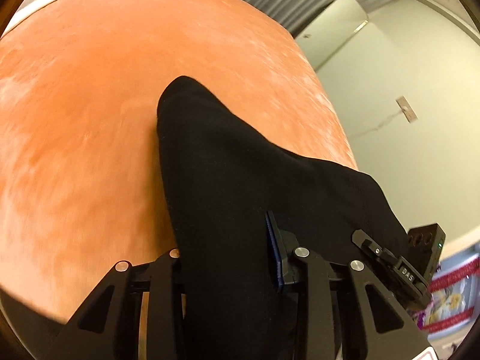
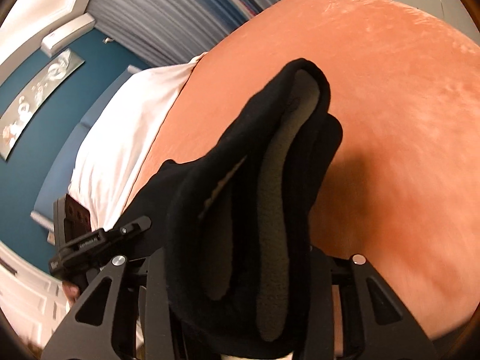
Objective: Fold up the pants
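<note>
The black pants (image 1: 228, 186) hang from my left gripper (image 1: 231, 258), which is shut on the cloth above the orange bedspread (image 1: 90, 120). The cloth covers both fingers and drapes forward to a rounded end. In the right wrist view my right gripper (image 2: 240, 270) is shut on another part of the pants (image 2: 270, 180). Here the fabric is bunched in folds, and its grey fleecy inside (image 2: 273, 210) shows. The other gripper appears at the edge of each view: the right one (image 1: 402, 267) and the left one (image 2: 87, 246).
The orange bedspread (image 2: 390, 120) covers the bed below both grippers. White bedding (image 2: 129, 138) lies at its left, against a blue wall (image 2: 30, 150). A pale wall and door (image 1: 405, 75) stand to the right of the bed. Grey curtains (image 2: 168, 21) hang behind.
</note>
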Motion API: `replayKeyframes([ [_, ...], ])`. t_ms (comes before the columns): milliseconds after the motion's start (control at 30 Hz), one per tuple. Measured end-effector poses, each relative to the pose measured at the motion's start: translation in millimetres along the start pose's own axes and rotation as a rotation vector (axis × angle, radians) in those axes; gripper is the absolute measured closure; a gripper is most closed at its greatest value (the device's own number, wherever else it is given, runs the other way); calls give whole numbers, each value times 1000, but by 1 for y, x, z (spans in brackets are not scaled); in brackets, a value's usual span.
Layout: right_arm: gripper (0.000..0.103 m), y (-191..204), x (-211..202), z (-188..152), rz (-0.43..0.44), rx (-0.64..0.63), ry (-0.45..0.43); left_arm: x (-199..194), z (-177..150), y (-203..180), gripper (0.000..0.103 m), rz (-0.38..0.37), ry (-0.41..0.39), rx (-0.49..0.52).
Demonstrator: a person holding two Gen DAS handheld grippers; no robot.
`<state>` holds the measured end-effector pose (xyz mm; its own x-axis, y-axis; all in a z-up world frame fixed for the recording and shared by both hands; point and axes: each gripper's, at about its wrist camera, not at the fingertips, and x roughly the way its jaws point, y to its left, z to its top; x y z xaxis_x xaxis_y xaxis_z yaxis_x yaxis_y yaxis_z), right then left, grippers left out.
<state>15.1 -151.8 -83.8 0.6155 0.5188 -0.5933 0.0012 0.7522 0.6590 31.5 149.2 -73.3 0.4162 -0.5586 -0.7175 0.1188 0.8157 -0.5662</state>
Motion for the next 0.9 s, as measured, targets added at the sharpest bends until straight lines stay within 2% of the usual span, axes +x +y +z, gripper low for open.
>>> replayKeyframes([
  [133,68,3,-21,-30,14,28,28,-23,-42,-11,74,35,7,58],
  [200,68,11,-28,-36,18,24,23,-32,-52,-19,74,54,-9,80],
  [300,68,28,-37,-26,35,-8,-13,-46,-47,-33,75,43,-37,101],
  [400,68,47,-44,-4,57,-68,-60,-65,-27,-51,75,42,-107,171],
  [633,68,100,-46,92,110,-223,-246,-108,54,-92,75,23,-333,319],
  [733,68,112,-31,145,126,-270,-309,-105,105,-107,75,28,-429,369],
  [900,68,113,18,235,150,-296,-366,-81,192,-104,75,31,-494,367],
])
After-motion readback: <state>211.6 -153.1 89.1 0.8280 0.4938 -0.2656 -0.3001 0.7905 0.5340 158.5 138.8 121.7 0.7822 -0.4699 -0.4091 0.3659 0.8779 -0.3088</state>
